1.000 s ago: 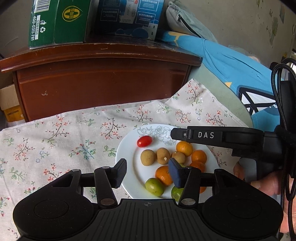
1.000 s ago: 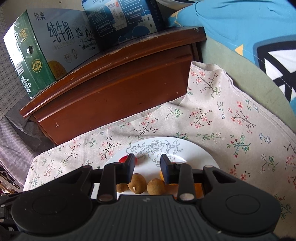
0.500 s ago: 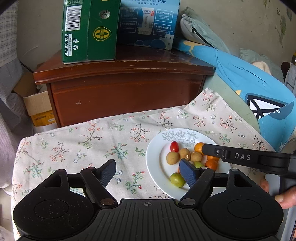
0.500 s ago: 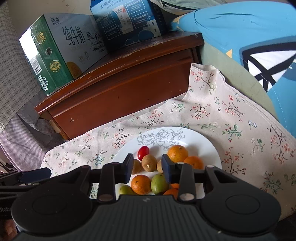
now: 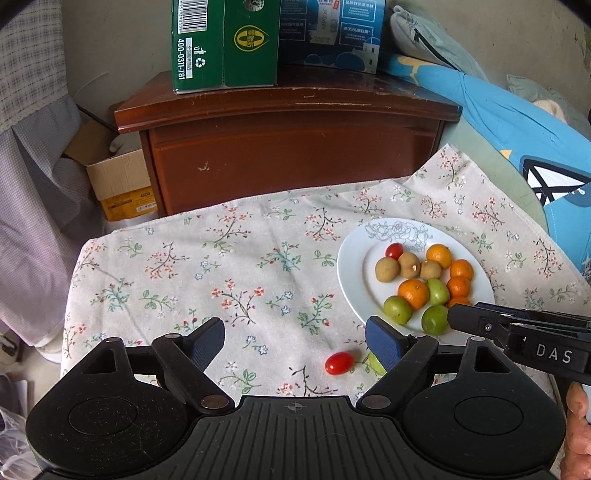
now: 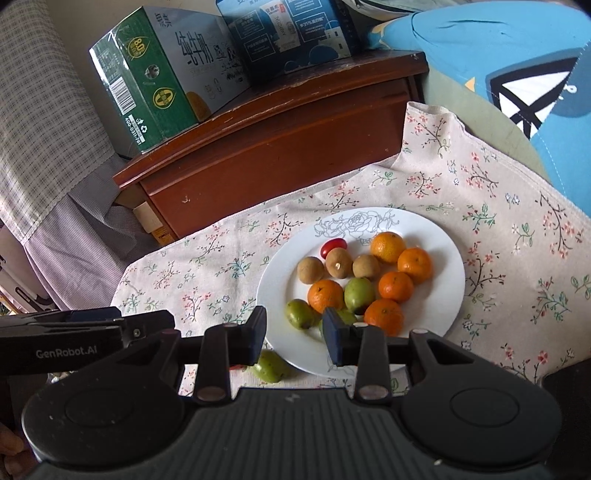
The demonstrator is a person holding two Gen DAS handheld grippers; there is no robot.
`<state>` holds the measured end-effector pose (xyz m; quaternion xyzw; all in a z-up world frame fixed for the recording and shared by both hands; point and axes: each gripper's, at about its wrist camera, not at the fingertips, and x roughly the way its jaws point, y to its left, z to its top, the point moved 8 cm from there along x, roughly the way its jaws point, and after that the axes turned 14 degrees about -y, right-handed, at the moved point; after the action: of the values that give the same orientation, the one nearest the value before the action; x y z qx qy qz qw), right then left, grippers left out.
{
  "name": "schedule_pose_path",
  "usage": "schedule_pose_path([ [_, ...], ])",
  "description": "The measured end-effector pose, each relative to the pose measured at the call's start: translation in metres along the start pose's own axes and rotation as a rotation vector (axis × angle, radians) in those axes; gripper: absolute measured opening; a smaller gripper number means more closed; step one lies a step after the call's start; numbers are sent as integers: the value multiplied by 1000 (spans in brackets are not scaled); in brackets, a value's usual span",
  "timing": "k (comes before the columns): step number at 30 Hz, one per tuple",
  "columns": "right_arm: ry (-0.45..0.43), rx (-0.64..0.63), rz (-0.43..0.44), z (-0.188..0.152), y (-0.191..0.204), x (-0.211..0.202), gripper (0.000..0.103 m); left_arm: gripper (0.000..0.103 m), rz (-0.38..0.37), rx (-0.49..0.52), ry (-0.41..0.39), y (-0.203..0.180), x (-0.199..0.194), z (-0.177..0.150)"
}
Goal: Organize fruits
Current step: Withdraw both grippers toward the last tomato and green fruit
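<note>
A white plate (image 5: 351, 273) (image 6: 448, 254) on the floral cloth holds several oranges (image 6: 325, 294), brown fruits (image 6: 339, 262), green fruits (image 6: 359, 294) and a cherry tomato (image 6: 333, 246). A second cherry tomato (image 5: 339, 363) and a green fruit (image 6: 270, 365) lie on the cloth in front of the plate. My left gripper (image 5: 294, 341) is open and empty, just above that tomato. My right gripper (image 6: 293, 334) is open and empty over the plate's near rim. The right gripper's side shows in the left wrist view (image 5: 517, 332).
A brown wooden cabinet (image 5: 295, 147) stands behind the table with a green carton (image 5: 225, 44) and a blue carton (image 5: 332, 33) on top. A blue cushion (image 5: 517, 122) lies at the right. A cardboard box (image 5: 122, 184) sits on the floor at the left.
Both grippers have pulled back and up from the plate. My left gripper has opened wider. The loose tomato and green fruit on the cloth have come into view.
</note>
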<state>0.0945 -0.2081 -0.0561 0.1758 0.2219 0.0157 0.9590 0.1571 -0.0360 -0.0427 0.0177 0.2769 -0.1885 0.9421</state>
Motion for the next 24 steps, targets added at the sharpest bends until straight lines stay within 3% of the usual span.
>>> schedule_pose_path([
  [16,73,-72,32,-40,21,-3,37,88,45,69,70,1,-7,-31],
  [24,86,-123,32,-49,23,10,37,89,112,12,98,22,-1,-35],
])
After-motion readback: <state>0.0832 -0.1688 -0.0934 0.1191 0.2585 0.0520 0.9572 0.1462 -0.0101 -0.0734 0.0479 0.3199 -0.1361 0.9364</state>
